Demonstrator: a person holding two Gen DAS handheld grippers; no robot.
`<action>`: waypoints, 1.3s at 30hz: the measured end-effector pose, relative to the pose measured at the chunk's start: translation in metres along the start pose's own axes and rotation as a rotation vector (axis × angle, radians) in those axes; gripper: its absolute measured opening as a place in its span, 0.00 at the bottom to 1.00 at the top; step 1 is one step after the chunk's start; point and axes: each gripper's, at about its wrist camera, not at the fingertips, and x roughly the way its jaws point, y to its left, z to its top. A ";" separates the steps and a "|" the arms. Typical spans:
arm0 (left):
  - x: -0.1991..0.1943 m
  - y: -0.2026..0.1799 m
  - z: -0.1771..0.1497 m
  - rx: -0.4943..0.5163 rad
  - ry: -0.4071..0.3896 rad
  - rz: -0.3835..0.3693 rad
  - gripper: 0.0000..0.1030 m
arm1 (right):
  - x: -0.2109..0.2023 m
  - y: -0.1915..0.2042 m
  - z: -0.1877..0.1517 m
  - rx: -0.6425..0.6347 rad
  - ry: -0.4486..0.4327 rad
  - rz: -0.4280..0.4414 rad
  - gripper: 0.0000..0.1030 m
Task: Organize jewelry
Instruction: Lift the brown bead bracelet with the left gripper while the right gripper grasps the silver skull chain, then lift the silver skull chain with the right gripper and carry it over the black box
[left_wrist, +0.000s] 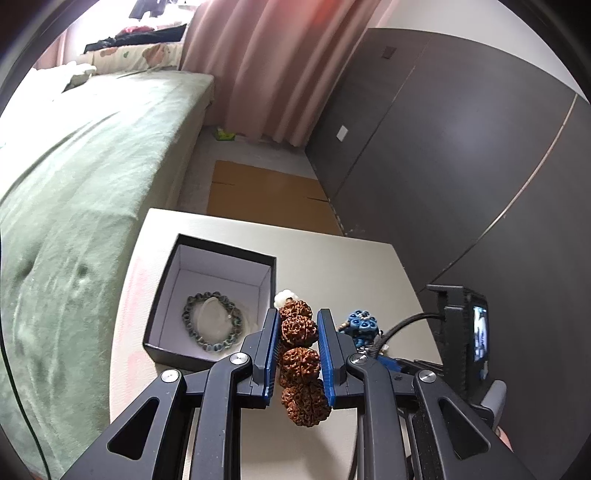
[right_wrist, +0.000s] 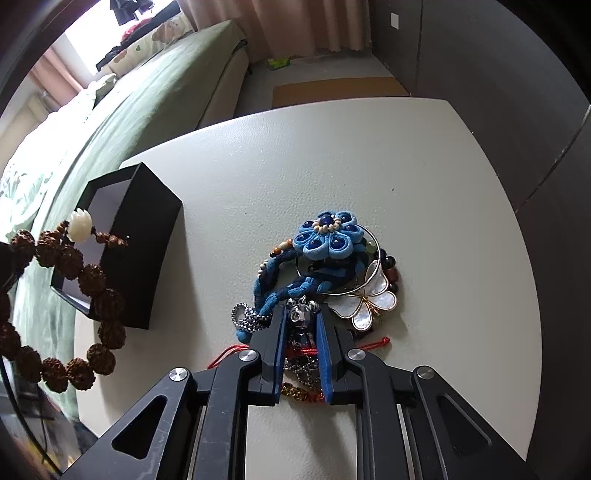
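Note:
My left gripper (left_wrist: 298, 317) is shut on a brown knobbly seed-bead bracelet (left_wrist: 299, 363) with one white carved bead, and holds it above the table beside an open black box (left_wrist: 221, 247). A grey-green bead bracelet (left_wrist: 212, 325) lies inside the box. In the right wrist view the same brown bracelet (right_wrist: 92, 280) hangs at the left, in front of the box (right_wrist: 144, 240). My right gripper (right_wrist: 301, 314) points down into a jewelry pile and its pads are shut on a silver faceted bear pendant (right_wrist: 300, 319) with a chain. A blue fabric flower (right_wrist: 328, 234) and a shell butterfly (right_wrist: 369, 299) lie just beyond.
The pile and the box sit on a small off-white table (right_wrist: 406, 166). A bed with a green cover (left_wrist: 74, 184) runs along the left. Dark cabinet doors (left_wrist: 461, 147) stand at the right. Flat cardboard (left_wrist: 266, 195) lies on the floor past the table.

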 end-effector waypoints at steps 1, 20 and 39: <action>-0.001 0.001 0.000 -0.006 -0.002 0.004 0.20 | -0.001 0.003 0.002 0.000 -0.002 0.002 0.16; -0.034 0.005 -0.003 -0.056 -0.082 -0.005 0.20 | -0.099 0.005 -0.014 0.031 -0.267 0.067 0.16; -0.066 0.054 0.023 -0.174 -0.177 -0.061 0.20 | -0.239 0.062 0.019 -0.001 -0.573 0.012 0.16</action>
